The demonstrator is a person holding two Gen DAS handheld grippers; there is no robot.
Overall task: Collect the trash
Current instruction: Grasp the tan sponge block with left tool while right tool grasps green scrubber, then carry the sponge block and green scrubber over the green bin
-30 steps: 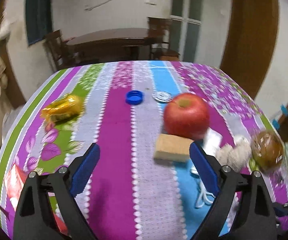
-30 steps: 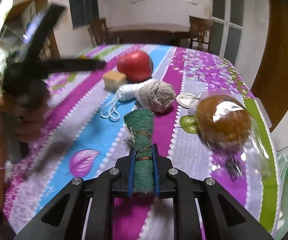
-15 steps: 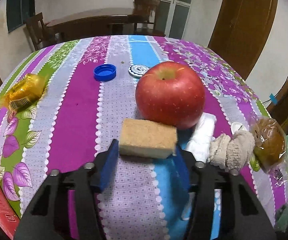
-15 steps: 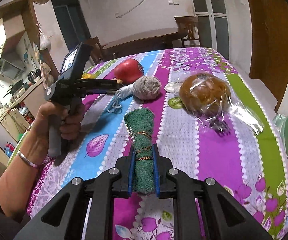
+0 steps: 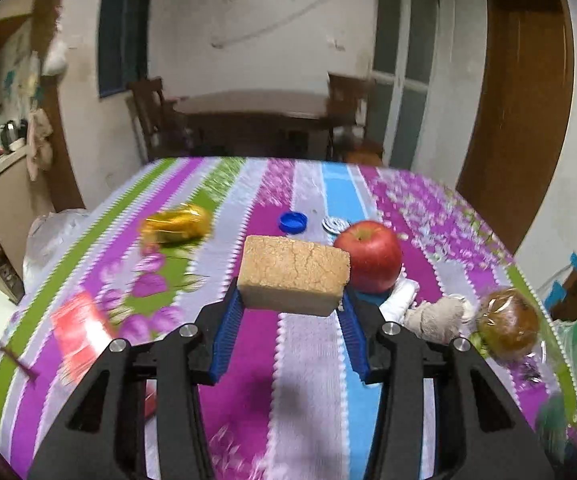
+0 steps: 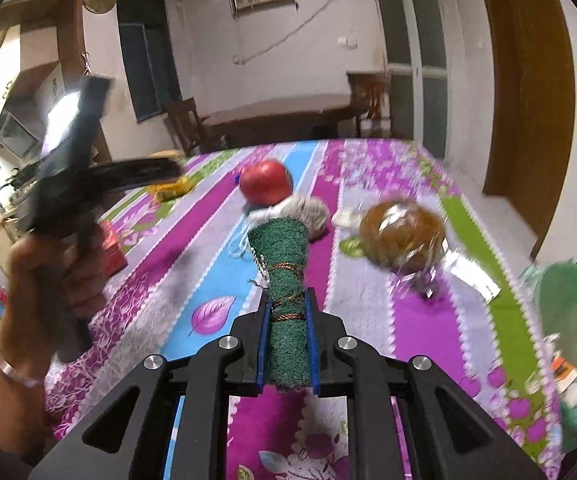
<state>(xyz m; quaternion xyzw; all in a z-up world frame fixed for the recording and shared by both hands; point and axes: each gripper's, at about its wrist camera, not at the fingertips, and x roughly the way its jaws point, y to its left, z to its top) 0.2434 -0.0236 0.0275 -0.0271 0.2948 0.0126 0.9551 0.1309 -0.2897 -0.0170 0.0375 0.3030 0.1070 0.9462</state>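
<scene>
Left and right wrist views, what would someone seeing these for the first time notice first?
Most striking is the tan sponge block clamped in the left tongs, lifted above the striped tablecloth; those tongs have just been closing on it. In the right wrist view a rolled green scouring pad tied with cord is pinched upright in the right tongs. Behind the sponge a red apple rests on the cloth.

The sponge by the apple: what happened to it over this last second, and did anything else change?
The left claw has just closed its jaws on the tan sponge and lifted it off the table, away from the apple. The right claw stays shut on the green scrub roll, carried slightly higher. The other items lie where they were.
</scene>
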